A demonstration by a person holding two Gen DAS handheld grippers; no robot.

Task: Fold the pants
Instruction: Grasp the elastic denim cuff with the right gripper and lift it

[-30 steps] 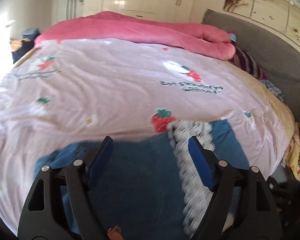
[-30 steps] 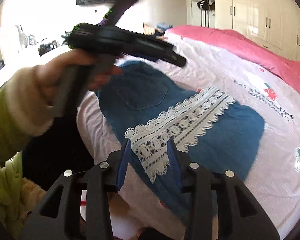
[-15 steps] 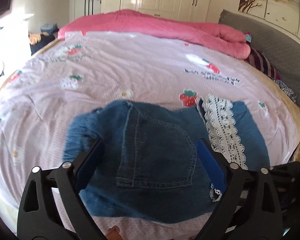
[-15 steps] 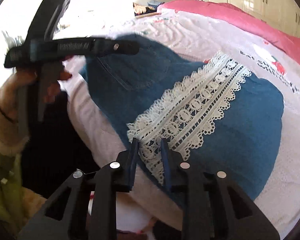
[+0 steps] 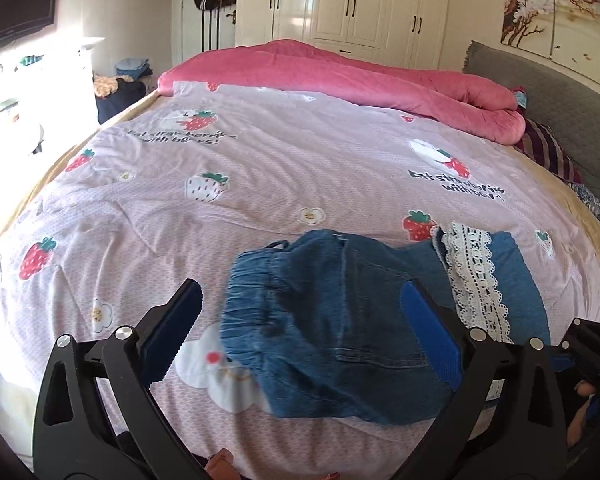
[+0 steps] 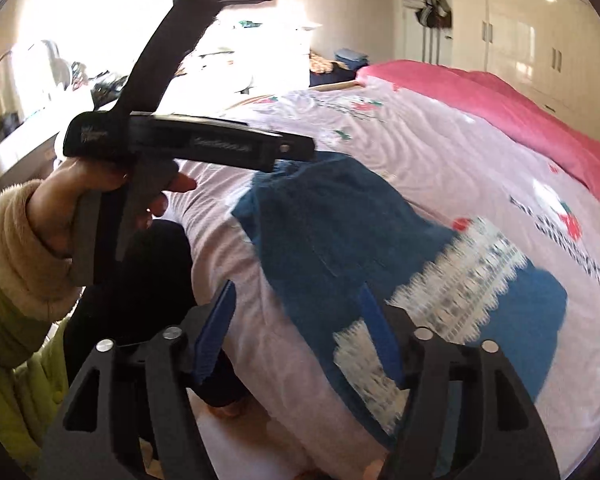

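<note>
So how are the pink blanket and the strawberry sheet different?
The pink blanket is plain, thick and bunched in a roll along the far side of the bed. The strawberry sheet is pale, thin and spread flat, printed with strawberries, flowers and words. The folded jeans lie on the sheet, not on the blanket. Both are pink bedding on the same bed.

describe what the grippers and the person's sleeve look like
Both grippers, left and right, are black, with triangular cut-outs, silver screws and blue-padded jaws. The left gripper's black body bears pale lettering, too blurred to read. The sleeve is lime green with a cream fleece cuff.
</note>
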